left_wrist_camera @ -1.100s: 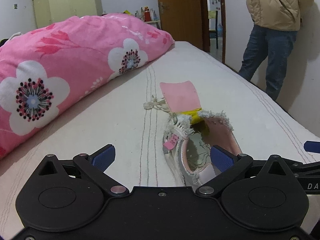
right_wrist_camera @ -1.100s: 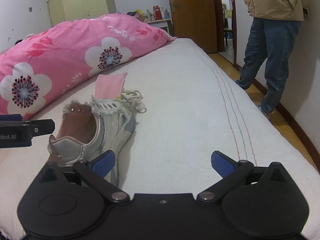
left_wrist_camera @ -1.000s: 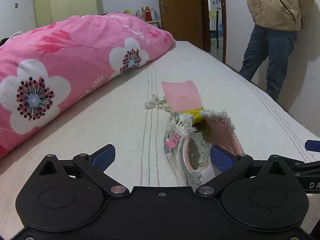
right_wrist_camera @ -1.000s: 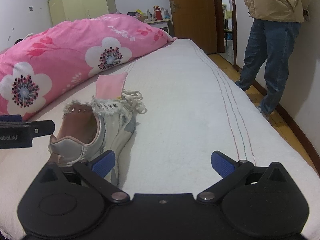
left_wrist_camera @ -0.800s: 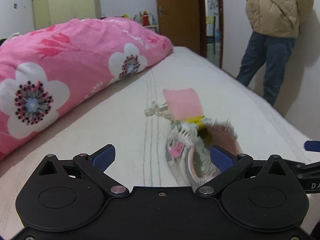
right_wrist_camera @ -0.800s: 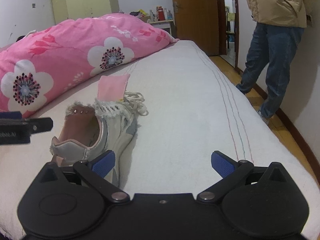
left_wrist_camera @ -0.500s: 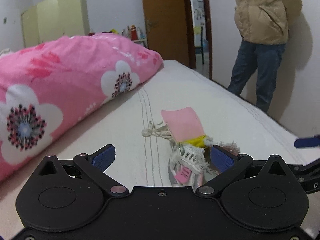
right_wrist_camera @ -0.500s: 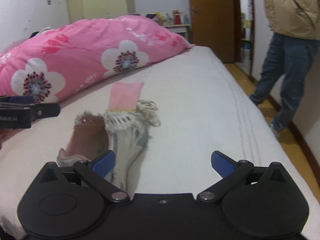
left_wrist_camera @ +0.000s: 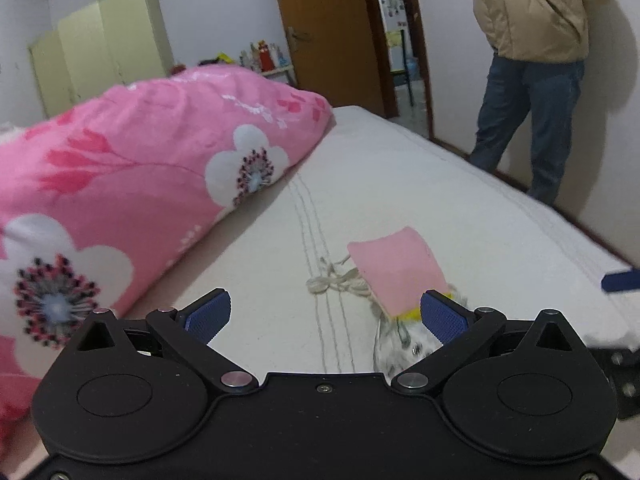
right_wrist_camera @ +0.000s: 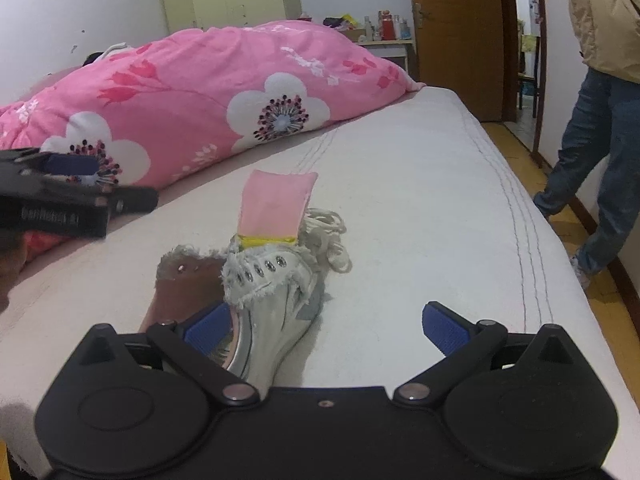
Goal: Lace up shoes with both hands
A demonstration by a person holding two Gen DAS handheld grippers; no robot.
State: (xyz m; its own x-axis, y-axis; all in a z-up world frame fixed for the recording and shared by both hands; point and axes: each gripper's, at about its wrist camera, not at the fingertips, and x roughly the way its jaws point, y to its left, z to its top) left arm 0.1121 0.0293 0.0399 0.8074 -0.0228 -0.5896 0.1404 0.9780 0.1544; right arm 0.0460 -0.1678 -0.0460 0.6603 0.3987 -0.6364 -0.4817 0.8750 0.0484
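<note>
Shoe: a worn grey-white fabric sneaker with frayed edges and metal eyelets lies on the bed, near the front edge, heel toward the near side, toe pointing far.
Tongue: a flat pink tongue with a yellow band at its base stands up out of the sneaker's throat.
Laces: a loose bundle of off-white laces lies piled on the sheet just right of the tongue, touching the shoe; in the left wrist view the bundle shows left of the tongue.
Left gripper: the black left gripper with blue pads hovers over the bed, fingers spread wide with nothing between them; its right pad sits just in front of the tongue.
Right gripper: the black right gripper with blue pads is also wide open and empty; its left pad overlaps the sneaker's heel opening in the view.
Bed: a white-sheeted mattress with stitched stripe lines.
Quilt: a pink quilt with large white flowers is heaped along the far left.
Bystander: a person in a tan padded jacket and blue jeans stands at the far right by the wall.
</note>
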